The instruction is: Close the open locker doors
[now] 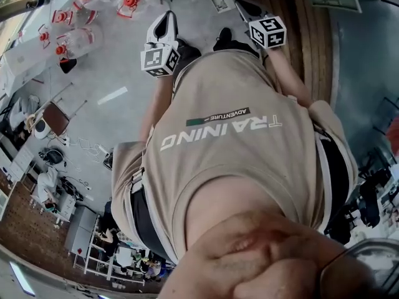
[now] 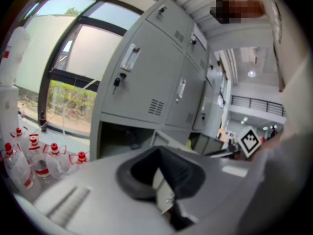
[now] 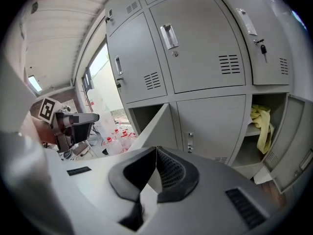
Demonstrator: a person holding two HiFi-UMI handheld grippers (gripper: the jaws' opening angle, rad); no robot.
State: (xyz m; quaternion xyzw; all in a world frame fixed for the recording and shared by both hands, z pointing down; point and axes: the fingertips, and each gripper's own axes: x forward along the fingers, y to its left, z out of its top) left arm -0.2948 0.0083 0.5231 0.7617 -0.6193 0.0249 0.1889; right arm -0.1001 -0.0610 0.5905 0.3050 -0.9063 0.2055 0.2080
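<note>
Daylight from the large glass window (image 2: 73, 53) floods your left gripper view, glaring pale. Fisheye bending curves the grey steel lockers (image 3: 205, 48); corners fall black, and nearby parts blur softly.

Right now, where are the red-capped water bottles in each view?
Head view: red-capped water bottles, top left.
Left gripper view: bottom left corner.
Right gripper view: small, left of centre.
Shared landmark: the open bottom locker beside them, seen in both gripper views only.
</note>
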